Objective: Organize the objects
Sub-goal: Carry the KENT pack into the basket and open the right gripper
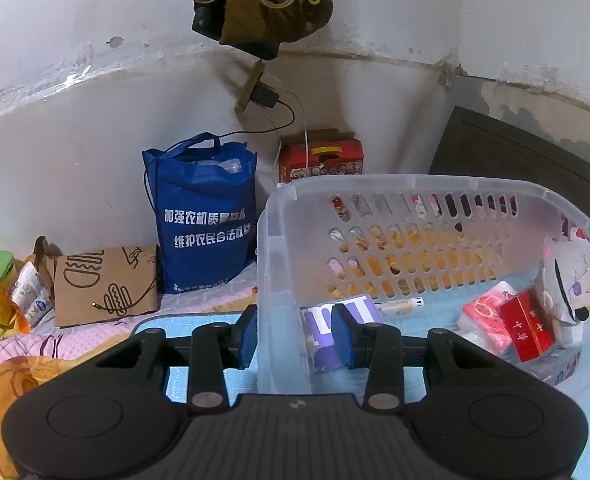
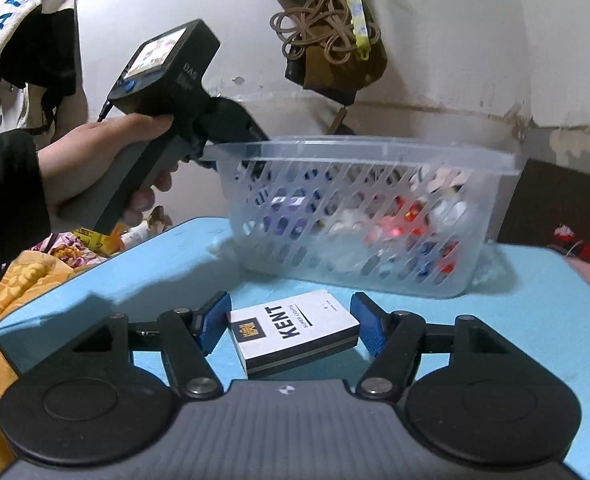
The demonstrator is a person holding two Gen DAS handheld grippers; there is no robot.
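Table (image 2: 143, 264), light blue, carries the scene in both views. Basket (image 1: 279, 280), translucent plastic with slotted walls, stands on it toward the back wall; its near-left wall runs between the left gripper's (image 1: 297, 334) blue pads, one pad outside, one inside. Gap between pads and wall remains, so jaws are apart, straddling the wall, not clamped as far as visible.

Left wrist view only: basket contents legible — plush doll (image 1: 573, 284) at far right, red box (image 1: 527, 326) leaning beside it, pink packet (image 1: 485, 312), purple-and-white carton (image 1: 335, 332) just behind the right pad. Outside the basket: blue tote bag (image 1: 207, 216), brown paper bag (image 1: 105, 286).

Right wrist view only: the person's left hand (image 2: 95, 160) on the left gripper's handle at the basket rim; contents here are just blurred colour. White Kent cigarette pack (image 2: 295, 330) lies flat on the table, in front of the basket, between the right gripper's (image 2: 291, 328) wide-open jaws; left pad close to touching, right pad clear.
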